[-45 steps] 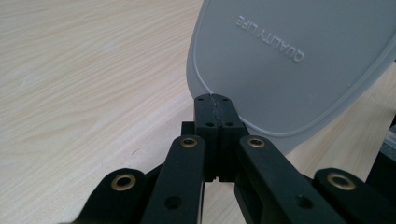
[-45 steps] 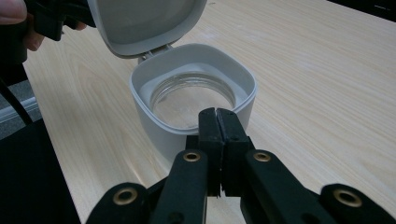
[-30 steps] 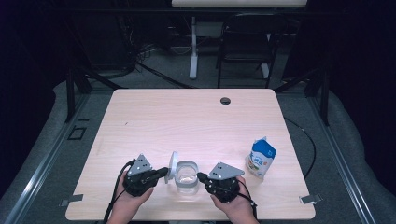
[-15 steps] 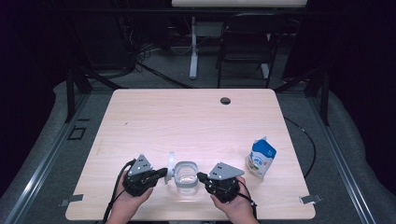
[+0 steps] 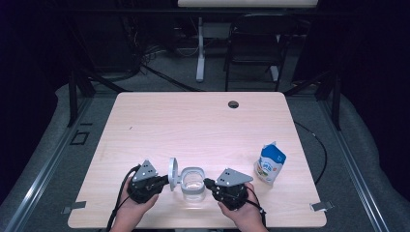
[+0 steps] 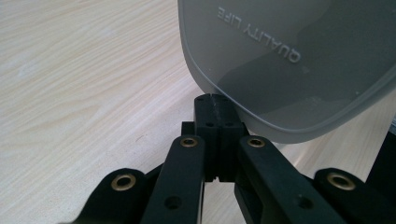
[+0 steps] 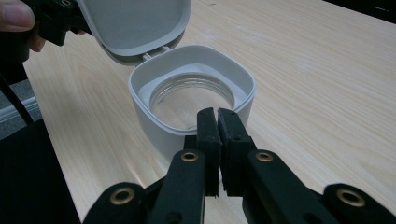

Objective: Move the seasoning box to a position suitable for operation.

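A small white square container (image 5: 193,182) with a clear inner cup stands near the table's front edge, its hinged lid (image 5: 172,173) raised upright on its left side. My left gripper (image 5: 167,181) is shut on the edge of that lid (image 6: 280,60), which carries the embossed words "QUALITY LIFE". From the right, my right gripper (image 5: 208,183) comes in, shut on the near rim of the container (image 7: 154,112). In the right gripper view the cup looks empty, and the lid (image 7: 135,23) tilts back behind it.
A blue and white pouch (image 5: 270,163) stands at the right of the wooden table (image 5: 193,125). A dark cable hole (image 5: 233,104) sits near the far edge. Chairs and desk legs stand beyond the table.
The lid has swung further back to the left on its hinge with my left gripper on it. The container and my right gripper have stayed in place.
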`<action>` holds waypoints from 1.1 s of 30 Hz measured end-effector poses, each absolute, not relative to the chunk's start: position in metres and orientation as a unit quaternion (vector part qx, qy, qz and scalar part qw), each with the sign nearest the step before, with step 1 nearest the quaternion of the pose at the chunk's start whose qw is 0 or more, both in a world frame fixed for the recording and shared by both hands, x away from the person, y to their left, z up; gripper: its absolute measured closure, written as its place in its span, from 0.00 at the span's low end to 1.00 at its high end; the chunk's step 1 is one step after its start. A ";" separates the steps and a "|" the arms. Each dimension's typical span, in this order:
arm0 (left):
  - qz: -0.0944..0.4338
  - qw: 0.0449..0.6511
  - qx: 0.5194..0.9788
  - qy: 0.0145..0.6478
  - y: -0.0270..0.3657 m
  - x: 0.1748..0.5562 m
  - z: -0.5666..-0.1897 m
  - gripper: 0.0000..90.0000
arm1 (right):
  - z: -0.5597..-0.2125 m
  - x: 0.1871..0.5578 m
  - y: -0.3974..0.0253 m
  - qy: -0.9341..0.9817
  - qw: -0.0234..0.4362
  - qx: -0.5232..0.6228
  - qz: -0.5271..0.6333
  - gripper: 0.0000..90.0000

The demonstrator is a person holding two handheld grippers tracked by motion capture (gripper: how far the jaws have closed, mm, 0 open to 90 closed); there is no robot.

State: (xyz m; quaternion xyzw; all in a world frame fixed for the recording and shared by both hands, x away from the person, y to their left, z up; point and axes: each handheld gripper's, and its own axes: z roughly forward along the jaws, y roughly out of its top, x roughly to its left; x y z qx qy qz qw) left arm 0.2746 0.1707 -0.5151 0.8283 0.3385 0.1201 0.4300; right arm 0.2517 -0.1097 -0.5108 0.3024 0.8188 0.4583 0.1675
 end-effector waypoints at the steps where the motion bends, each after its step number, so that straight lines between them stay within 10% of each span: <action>1: 0.120 0.430 0.828 0.339 0.171 0.275 -0.515 1.00 | -0.511 0.252 -0.110 0.819 0.168 0.302 0.458 0.98; 33: 0.122 0.445 0.805 0.373 0.188 0.275 -0.516 0.95 | -0.507 0.251 -0.121 0.816 0.171 0.306 0.459 0.90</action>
